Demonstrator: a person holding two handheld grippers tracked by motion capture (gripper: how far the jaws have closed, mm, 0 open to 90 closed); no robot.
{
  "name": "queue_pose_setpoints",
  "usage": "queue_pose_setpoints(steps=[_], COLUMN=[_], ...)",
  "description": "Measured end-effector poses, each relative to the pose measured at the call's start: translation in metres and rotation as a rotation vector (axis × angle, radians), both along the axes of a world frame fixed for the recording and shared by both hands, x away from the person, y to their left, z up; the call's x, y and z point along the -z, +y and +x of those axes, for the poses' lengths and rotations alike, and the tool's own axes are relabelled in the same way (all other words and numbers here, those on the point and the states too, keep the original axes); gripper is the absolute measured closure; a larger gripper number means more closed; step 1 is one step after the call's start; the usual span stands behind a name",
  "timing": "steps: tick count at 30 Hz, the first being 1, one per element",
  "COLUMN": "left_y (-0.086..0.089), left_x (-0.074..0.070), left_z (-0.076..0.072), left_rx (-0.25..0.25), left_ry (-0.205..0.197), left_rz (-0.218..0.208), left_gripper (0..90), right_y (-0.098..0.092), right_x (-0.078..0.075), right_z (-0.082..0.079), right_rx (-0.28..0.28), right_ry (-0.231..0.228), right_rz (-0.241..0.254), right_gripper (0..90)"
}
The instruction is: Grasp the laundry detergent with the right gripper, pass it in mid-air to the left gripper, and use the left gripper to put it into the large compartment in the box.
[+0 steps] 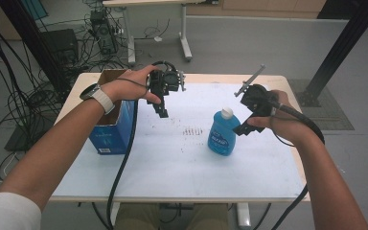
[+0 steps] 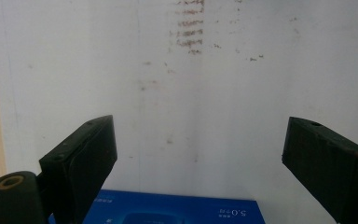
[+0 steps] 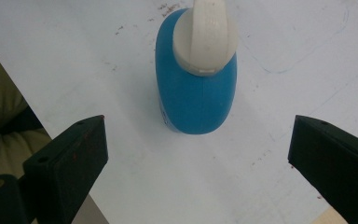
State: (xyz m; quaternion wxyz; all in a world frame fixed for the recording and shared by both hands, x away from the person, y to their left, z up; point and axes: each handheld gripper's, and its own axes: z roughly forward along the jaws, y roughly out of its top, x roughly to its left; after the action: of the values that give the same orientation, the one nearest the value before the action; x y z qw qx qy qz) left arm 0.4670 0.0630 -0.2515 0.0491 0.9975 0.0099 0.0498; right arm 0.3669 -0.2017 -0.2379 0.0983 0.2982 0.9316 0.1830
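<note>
My right tongs (image 3: 196,163) gape, nothing betw. them, just above the blue plastic bottle w/ white cap (image 3: 196,74), upright mid-table (image 1: 172,167), cap up. Left tongs (image 2: 200,158) also wide, empty, over the blue cardboard box (image 1: 112,134): open-topped, contents unseen, print unreadable.

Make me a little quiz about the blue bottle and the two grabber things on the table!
1. True or false: the blue bottle stands upright on the white table.
2. Which gripper is nearer the bottle? A) left gripper B) right gripper
3. Fill in: the bottle's cap is ____ in colour.

Key
1. True; the right gripper view shows it standing with its cap up.
2. B; the right gripper hangs just beside it with jaws open and nothing between them, while the left gripper, also open, is over by the blue box.
3. White.
</note>
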Motion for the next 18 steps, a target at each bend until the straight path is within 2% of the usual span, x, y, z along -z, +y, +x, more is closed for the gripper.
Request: queue_pose_setpoints(steps=[18], left_y=[-0.0042], left_x=[-0.0003], left_z=[-0.0035], left_rx=[-0.002], left_ry=[-0.004], left_rz=[0.002], left_gripper=[10.3], right_y=[-0.0077], right_x=[0.0099], right_z=[-0.0007], right_rx=[0.024], right_ry=[-0.011], right_rz=[0.051], right_gripper=[4.0])
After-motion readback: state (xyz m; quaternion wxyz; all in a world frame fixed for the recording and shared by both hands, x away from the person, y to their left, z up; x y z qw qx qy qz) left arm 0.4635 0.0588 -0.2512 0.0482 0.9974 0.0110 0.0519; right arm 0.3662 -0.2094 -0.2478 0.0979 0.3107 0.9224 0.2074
